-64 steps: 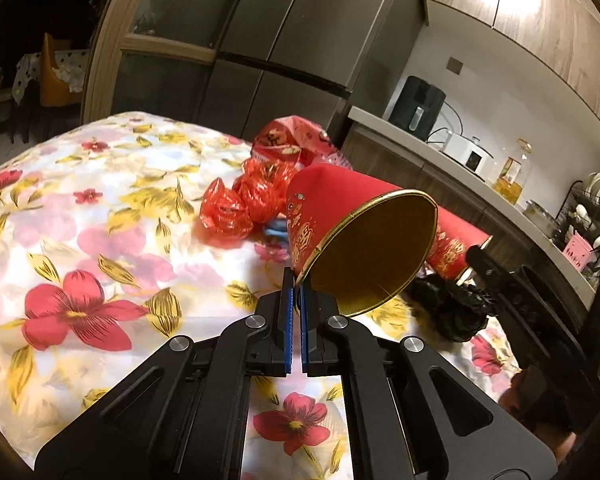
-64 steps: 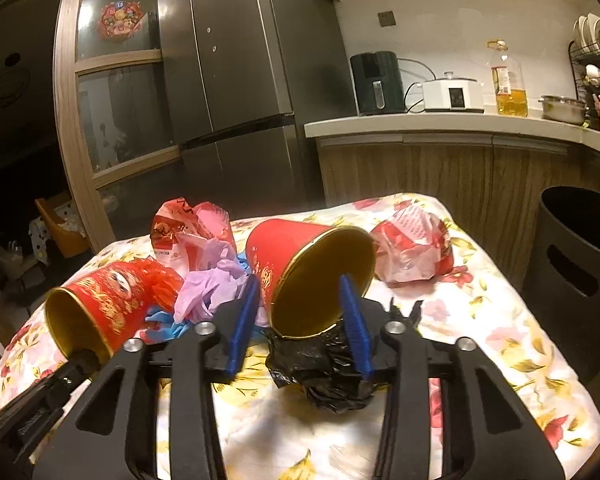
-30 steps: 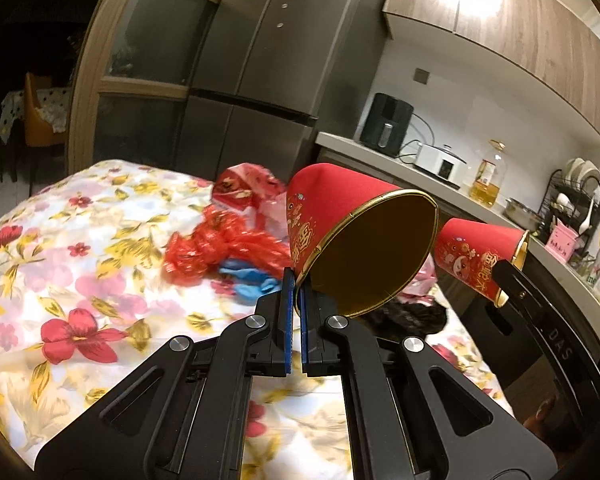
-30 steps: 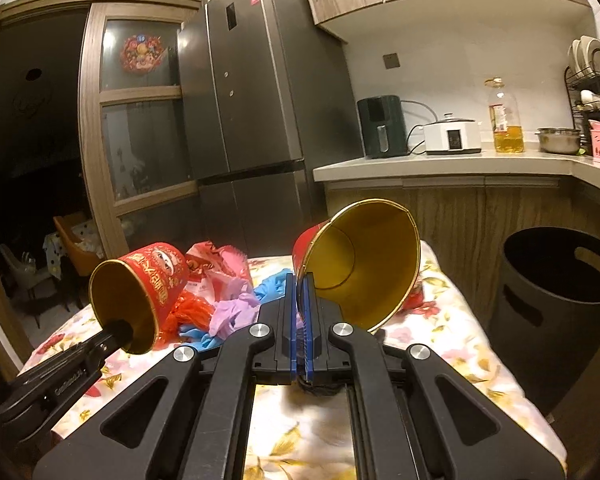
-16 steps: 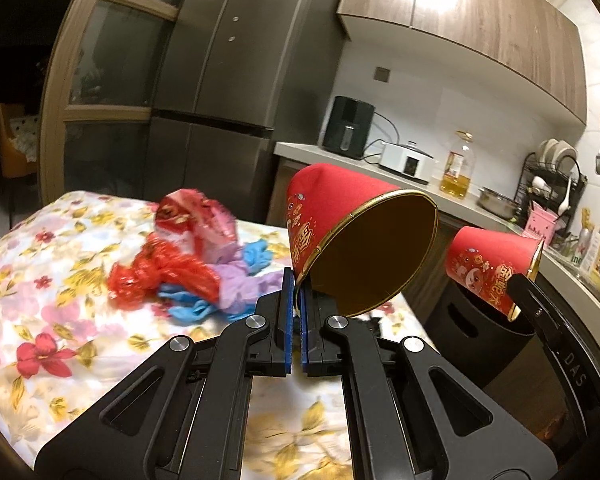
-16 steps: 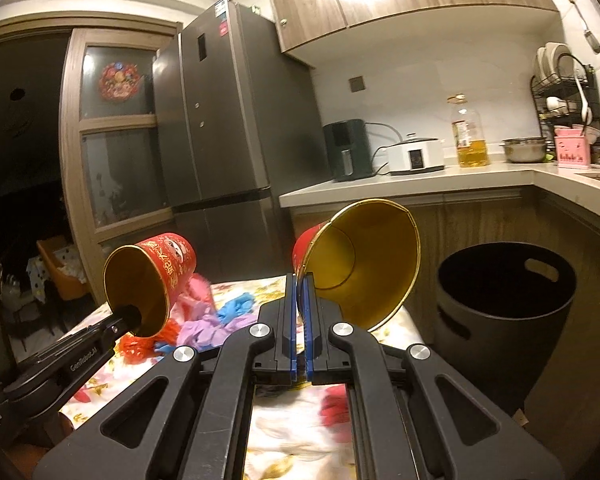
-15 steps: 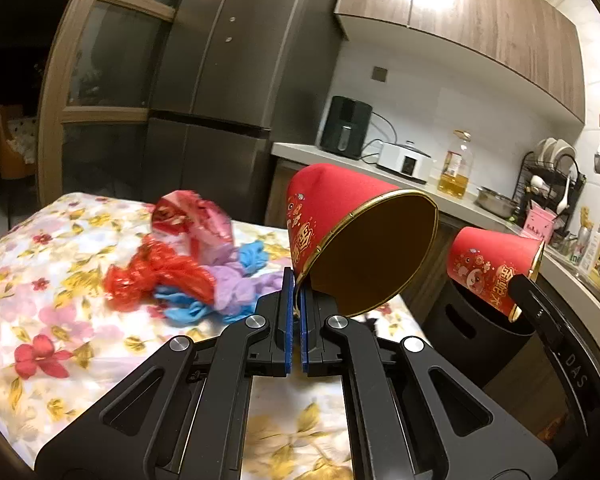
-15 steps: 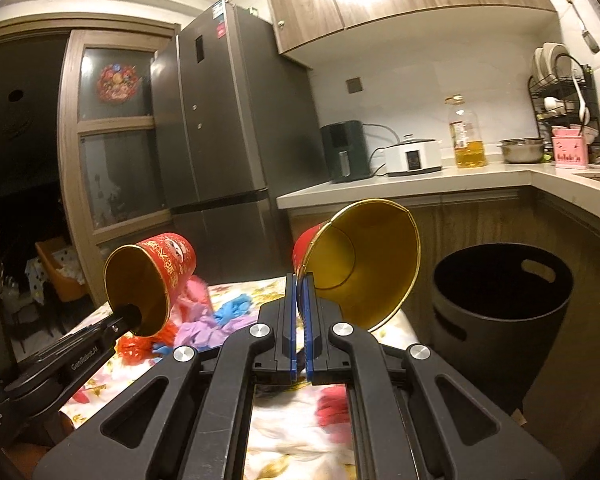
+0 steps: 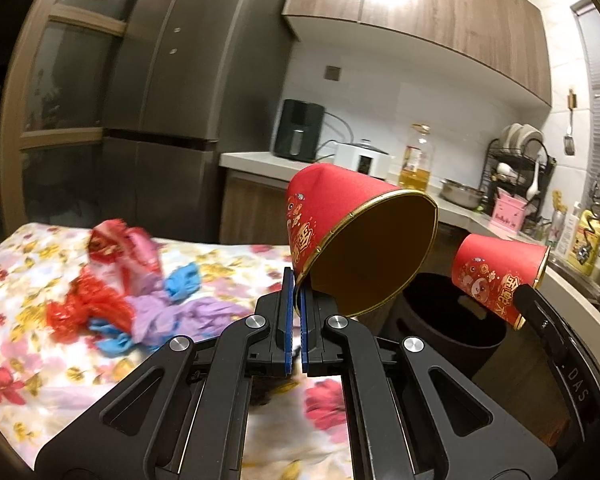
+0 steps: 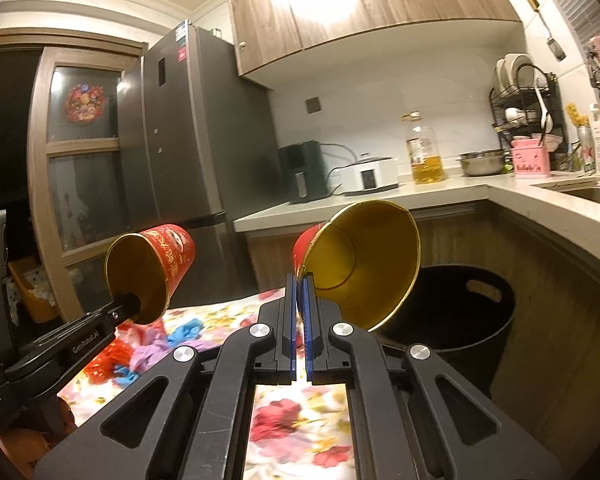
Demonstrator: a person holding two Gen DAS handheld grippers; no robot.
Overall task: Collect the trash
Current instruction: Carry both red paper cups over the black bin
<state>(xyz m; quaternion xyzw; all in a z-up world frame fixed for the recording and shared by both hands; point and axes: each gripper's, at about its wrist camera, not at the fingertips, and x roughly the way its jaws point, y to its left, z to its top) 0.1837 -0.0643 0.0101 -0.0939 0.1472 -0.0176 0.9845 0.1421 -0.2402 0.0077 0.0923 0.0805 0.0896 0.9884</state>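
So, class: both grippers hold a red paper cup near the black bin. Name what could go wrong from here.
1. Each red cup, left and right, is pinched only by its rim, tilted, so it might slip or crumple.
2. The black bin stands beside the table; a cup released early may land on the cloth or floor.
3. The gloves and wrappers are left on the table and could be forgotten.

- The flowered tablecloth (image 9: 28, 264) and the trash pile (image 9: 132, 304) on it are smeared by blur
- The black bin (image 10: 452, 312) is partly hidden behind the right cup (image 10: 364, 264)
- The sink (image 10: 588, 192) is cut off by the frame edge
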